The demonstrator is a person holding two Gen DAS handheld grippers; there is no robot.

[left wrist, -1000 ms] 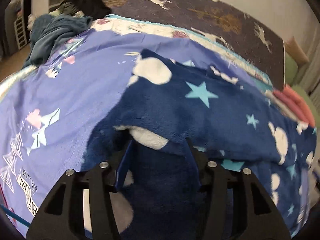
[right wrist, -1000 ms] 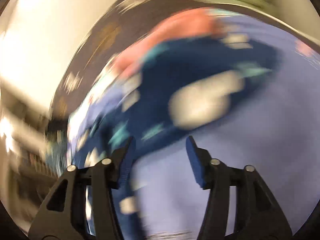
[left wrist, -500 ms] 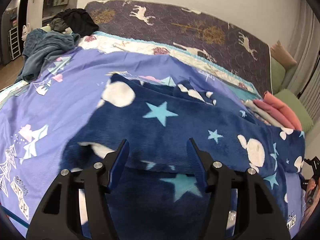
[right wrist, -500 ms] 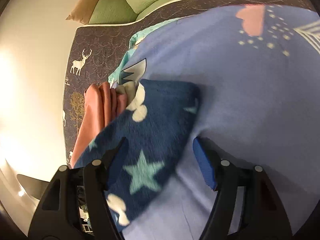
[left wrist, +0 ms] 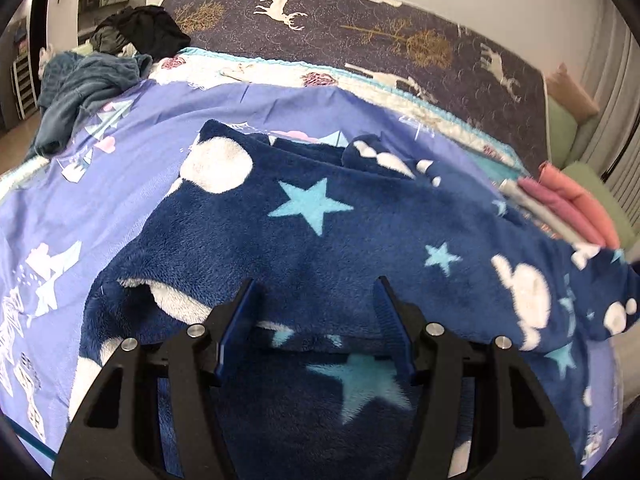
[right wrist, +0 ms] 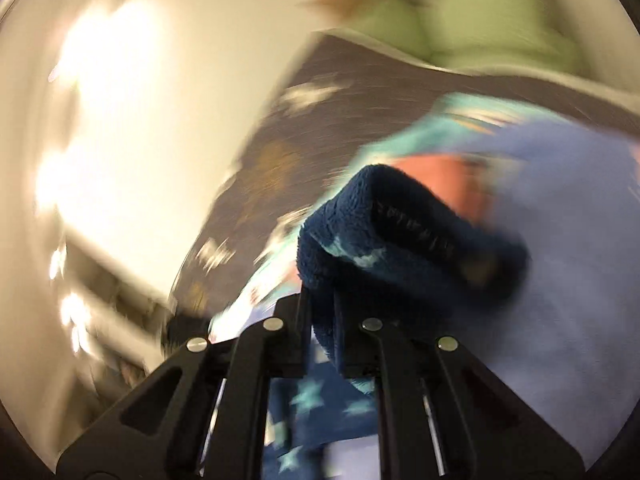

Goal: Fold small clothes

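The fleece garment (left wrist: 360, 232) is navy, strewn with light-blue stars and white blobs. The bed's cotton sheet (left wrist: 132, 184) is periwinkle with pink and white prints. The headboard (left wrist: 360, 36) is dark purple-grey, with white deer and gold trees. Folded clothes (left wrist: 576, 208) beside it are coral, pink and grey.

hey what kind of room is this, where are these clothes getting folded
Most likely a bedroom: the navy star-print fleece garment lies on a bed's purple printed sheet, with green pillows and a heap of other clothes at its far edge.
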